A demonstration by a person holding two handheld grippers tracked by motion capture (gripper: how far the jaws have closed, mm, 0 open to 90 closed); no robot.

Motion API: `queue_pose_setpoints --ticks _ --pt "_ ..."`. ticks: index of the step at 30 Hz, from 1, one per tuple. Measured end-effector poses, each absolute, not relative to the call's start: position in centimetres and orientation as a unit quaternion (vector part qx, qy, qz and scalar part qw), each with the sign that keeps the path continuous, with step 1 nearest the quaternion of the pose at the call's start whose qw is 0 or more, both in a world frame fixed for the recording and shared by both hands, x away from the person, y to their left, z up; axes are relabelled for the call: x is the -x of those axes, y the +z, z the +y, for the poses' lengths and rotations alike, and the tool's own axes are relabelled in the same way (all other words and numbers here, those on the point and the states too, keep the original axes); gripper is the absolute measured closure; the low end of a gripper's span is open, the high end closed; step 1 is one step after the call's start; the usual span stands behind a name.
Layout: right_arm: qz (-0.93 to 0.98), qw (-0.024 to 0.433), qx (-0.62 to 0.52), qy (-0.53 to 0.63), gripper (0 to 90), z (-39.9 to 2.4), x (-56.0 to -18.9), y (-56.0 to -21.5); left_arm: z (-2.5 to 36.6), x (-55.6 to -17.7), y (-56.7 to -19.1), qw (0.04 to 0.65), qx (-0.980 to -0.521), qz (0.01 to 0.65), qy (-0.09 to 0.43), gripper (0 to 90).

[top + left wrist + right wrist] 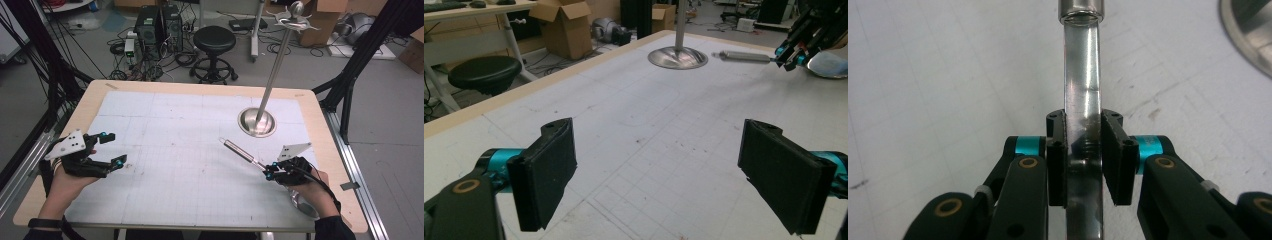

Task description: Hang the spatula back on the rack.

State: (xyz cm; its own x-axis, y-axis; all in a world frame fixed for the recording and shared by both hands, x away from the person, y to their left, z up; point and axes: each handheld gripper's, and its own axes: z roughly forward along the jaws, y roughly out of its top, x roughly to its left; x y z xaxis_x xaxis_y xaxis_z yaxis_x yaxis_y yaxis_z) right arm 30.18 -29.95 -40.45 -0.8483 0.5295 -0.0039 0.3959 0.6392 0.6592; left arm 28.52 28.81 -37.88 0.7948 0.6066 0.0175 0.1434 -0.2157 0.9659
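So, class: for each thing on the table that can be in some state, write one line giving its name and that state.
Left tool: open, empty, above the mat.
Right tool: shut on the ladle.
Ladle: gripped by its flat neck, handle pointing toward the stand, bowl by the person's wrist.
Utensil stand: upright on its round base, hooks bare.

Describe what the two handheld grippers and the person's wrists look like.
Both the left gripper and right gripper are black with teal joints, brass-coloured rivets, flat black fingers and a grey three-cornered plate with dark dots. A black cable crosses the right hand. A black band circles the left wrist; dark sleeves.
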Motion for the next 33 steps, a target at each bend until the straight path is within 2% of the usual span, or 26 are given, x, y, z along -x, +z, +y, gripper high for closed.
queue_pose_setpoints --ticks 6,26,33 --pt "0.879 0.135 -0.269 0.371 75.5 -30.1 -30.1 -39.1 28.8 -28.5 -37.9 0.575 -0.753 0.249 0.202 16.0" --pt "0.809 0.199 -0.292 0.469 75.5 -31.6 -29.5 -34.9 29.0 -28.4 -37.8 0.579 -0.749 0.251 0.203 16.0" --pt "0.767 0.252 -0.298 0.509 75.5 -32.0 -29.0 -32.8 29.2 -28.4 -37.7 0.579 -0.747 0.253 0.205 16.0"
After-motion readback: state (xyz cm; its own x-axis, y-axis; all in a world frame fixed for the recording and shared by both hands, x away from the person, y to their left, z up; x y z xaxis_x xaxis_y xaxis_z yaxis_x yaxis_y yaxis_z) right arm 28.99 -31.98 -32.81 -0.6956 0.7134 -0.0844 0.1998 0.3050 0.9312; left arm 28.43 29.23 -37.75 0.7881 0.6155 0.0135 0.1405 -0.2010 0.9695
